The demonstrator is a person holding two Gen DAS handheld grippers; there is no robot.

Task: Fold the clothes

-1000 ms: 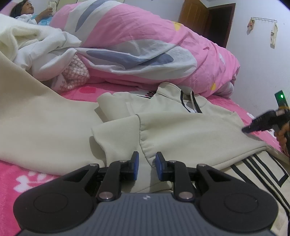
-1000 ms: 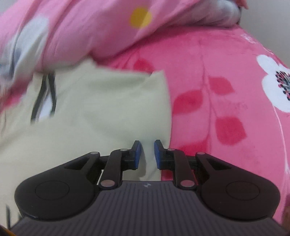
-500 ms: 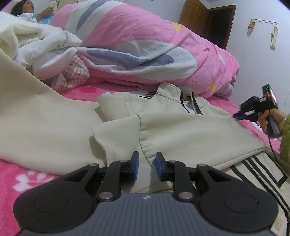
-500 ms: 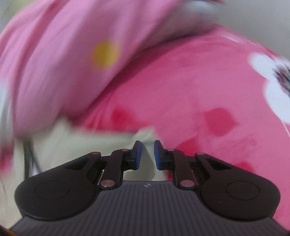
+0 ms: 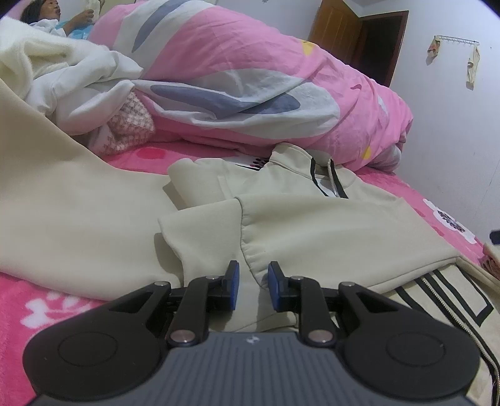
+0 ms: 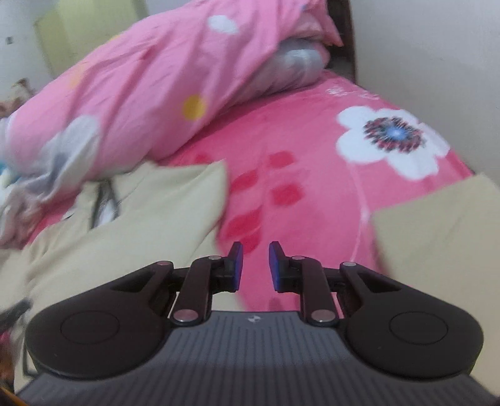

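1. Left tongs (image 5: 252, 284): blue pads stand a little apart with nothing between them, poised just over the near part of a folded sleeve.
2. Cream jacket (image 5: 328, 231): spread flat on the bed, collar and zip at the far end against the duvet, one sleeve (image 5: 203, 237) folded across the body toward the left. Black stripes and a zip line show at its near right hem.
3. Second cream garment (image 5: 62, 200): a broad expanse lying to the left of the jacket, touching it.
4. Right tongs (image 6: 253, 264): pads slightly apart and empty, held above the pink bedsheet (image 6: 312, 193), just right of the jacket's right edge (image 6: 175, 212); this view is blurred.
5. Cream cloth (image 6: 437, 231): a flat piece at the near right, well apart from the jacket.
6. Pink duvet (image 5: 250, 71): bunched along the far side of the bed.
7. Person (image 5: 53, 15): lying at the far left corner.
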